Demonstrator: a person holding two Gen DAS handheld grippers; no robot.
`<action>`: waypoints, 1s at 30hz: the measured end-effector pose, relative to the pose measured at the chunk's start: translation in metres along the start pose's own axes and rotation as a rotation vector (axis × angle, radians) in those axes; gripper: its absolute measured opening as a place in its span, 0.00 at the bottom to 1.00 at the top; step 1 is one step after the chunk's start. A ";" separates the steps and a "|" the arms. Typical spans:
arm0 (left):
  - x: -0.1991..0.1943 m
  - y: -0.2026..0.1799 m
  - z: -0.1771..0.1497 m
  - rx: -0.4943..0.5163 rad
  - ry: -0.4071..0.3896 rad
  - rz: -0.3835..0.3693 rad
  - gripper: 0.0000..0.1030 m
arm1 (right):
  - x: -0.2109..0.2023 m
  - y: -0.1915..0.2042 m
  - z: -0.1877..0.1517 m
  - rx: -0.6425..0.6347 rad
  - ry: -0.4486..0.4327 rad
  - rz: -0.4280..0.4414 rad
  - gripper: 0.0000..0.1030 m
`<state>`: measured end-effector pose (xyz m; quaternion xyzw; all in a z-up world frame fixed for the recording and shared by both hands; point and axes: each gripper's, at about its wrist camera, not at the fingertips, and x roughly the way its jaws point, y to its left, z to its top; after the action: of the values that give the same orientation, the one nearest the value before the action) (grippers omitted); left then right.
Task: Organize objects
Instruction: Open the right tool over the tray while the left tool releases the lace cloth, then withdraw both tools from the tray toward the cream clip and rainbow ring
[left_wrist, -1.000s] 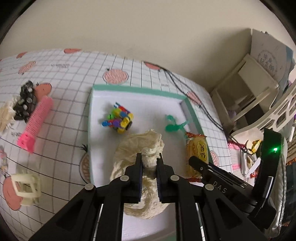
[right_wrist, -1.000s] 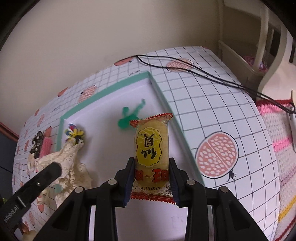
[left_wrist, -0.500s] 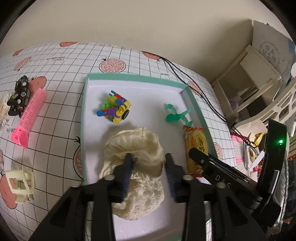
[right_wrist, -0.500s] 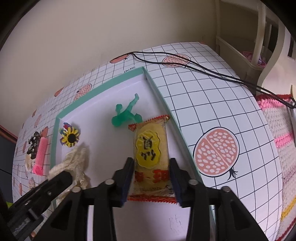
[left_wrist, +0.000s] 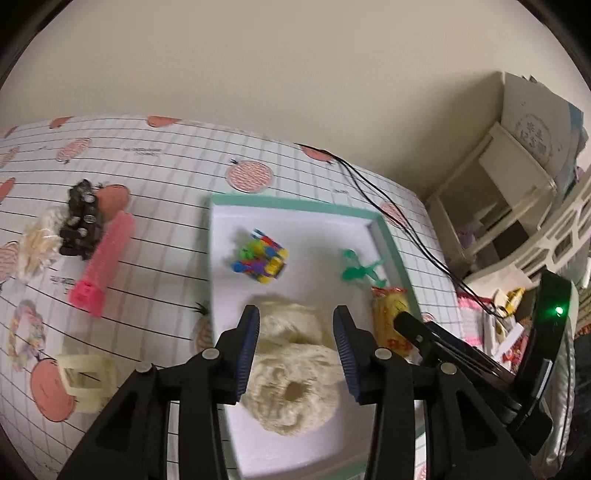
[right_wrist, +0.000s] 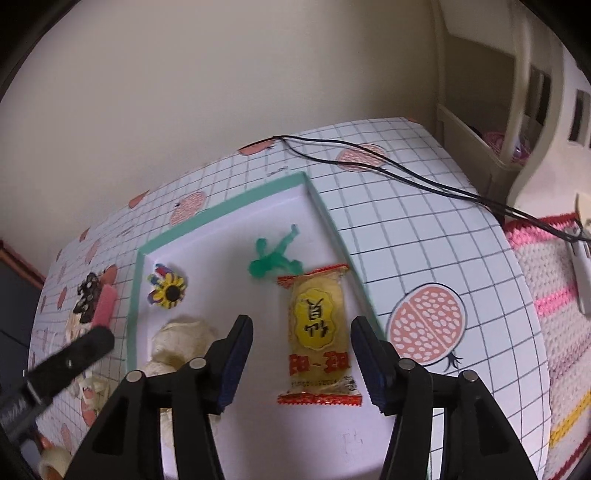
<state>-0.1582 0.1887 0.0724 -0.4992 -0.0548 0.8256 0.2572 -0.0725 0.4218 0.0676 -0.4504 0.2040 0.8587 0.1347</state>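
Left gripper (left_wrist: 295, 332): we see its jaws spread wide, holding nothing, poised above the cream crocheted doily (left_wrist: 291, 373) lying loose between the fingers.
Right gripper (right_wrist: 301, 356): our other tool also stands wide apart, its blue pads either side of the yellow snack packet (right_wrist: 318, 332) without touching it.
Snack packet: flat on the tray floor, close along the right wall, red crimped ends showing.
Tray (left_wrist: 295, 204): white inside, mint-green rim, on the grid-and-pomegranate tablecloth (left_wrist: 166, 155).
Also in the tray: a multicoloured block toy (left_wrist: 260, 261) toward the far left, a green plastic figure (right_wrist: 275, 256) just beyond the packet's far end.
Left of the tray: a pink hair roller (left_wrist: 105, 264) touching a black studded hair clip (left_wrist: 81, 230), a cream hair claw (left_wrist: 86, 380) nearer us, a pastel braided band (left_wrist: 26, 334) at the edge.
Beyond: a black cable (right_wrist: 388, 170) crossing the cloth.
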 end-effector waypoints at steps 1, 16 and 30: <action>-0.001 0.003 0.001 -0.005 -0.008 0.011 0.47 | 0.001 0.002 0.000 -0.006 -0.001 0.005 0.60; -0.004 0.045 0.002 -0.081 -0.083 0.161 0.96 | 0.006 0.013 -0.003 -0.035 -0.020 0.012 1.00; -0.009 0.052 0.003 -0.089 -0.100 0.196 1.00 | 0.002 0.022 -0.004 -0.056 -0.037 -0.010 1.00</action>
<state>-0.1768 0.1399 0.0634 -0.4714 -0.0551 0.8674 0.1495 -0.0803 0.4004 0.0687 -0.4388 0.1753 0.8717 0.1300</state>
